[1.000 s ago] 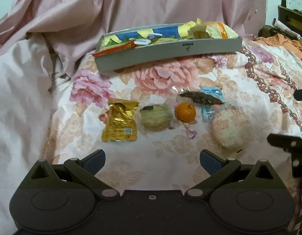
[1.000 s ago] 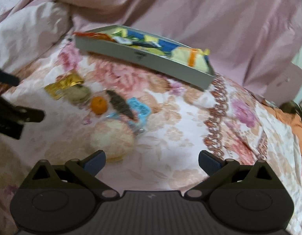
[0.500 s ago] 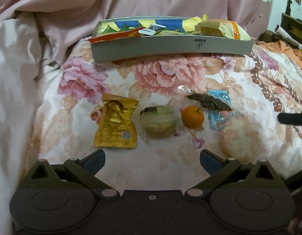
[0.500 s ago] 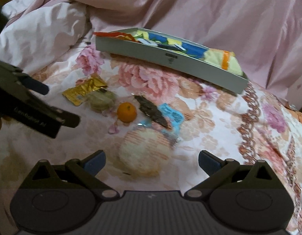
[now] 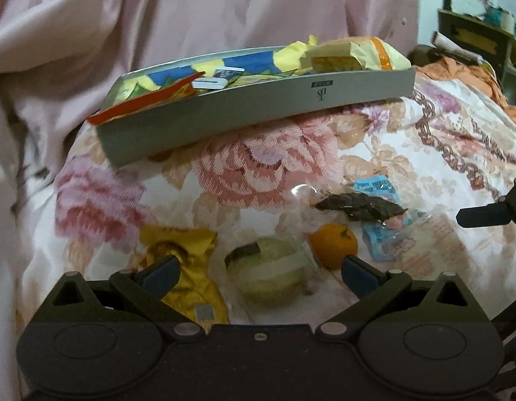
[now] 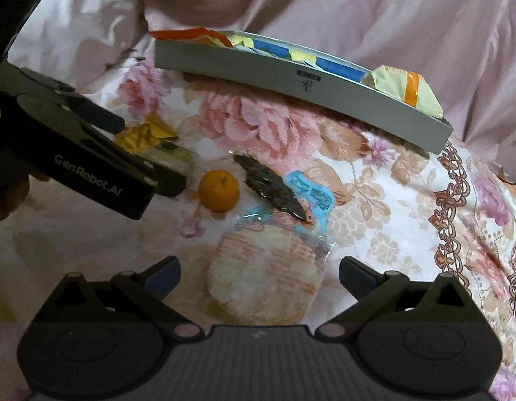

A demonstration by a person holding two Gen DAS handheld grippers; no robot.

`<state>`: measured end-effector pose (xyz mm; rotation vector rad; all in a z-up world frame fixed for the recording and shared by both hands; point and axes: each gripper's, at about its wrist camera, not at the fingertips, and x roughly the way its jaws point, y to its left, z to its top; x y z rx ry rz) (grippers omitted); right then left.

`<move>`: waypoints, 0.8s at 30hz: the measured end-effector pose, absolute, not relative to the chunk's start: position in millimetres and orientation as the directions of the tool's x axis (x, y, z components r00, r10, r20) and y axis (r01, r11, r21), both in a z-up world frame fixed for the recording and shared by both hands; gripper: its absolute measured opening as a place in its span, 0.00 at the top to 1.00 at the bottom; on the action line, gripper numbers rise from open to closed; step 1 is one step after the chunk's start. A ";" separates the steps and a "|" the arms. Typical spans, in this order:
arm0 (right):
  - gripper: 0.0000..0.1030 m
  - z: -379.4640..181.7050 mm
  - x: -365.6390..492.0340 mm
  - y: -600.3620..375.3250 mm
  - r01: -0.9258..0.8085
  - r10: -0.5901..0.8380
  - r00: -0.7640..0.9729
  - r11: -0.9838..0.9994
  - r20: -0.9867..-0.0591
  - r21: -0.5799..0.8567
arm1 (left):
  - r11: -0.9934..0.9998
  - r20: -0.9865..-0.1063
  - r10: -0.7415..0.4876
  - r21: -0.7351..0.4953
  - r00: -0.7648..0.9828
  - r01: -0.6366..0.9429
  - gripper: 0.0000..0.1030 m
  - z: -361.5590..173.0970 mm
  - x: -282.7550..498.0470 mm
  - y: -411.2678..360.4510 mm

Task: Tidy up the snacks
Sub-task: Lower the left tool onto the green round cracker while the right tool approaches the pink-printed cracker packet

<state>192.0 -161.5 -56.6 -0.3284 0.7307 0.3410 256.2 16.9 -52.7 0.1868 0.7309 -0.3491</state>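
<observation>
Both grippers moved closer | gray box: snack packets inside

Left gripper: jaws spread wide, nothing between the fingers, held low and tilted downward. Right gripper: jaws likewise wide apart and empty, also angled down. In the right wrist view the left gripper sits at far left, a hand partly visible at its rear.
</observation>
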 end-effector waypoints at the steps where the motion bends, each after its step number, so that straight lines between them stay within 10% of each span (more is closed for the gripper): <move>1: 0.00 -58.7 193.9 -161.0 -0.410 0.184 0.693 0.896 -0.697 -0.171 | 0.921 -0.677 -0.251 0.052 0.692 0.385 0.01 -54.2 258.6 17.3; 24: 0.02 -67.2 208.9 -165.0 -0.376 0.257 0.610 0.927 -0.749 0.012 | 0.829 -0.702 -0.429 -0.057 0.568 0.556 0.23 -69.5 272.8 16.7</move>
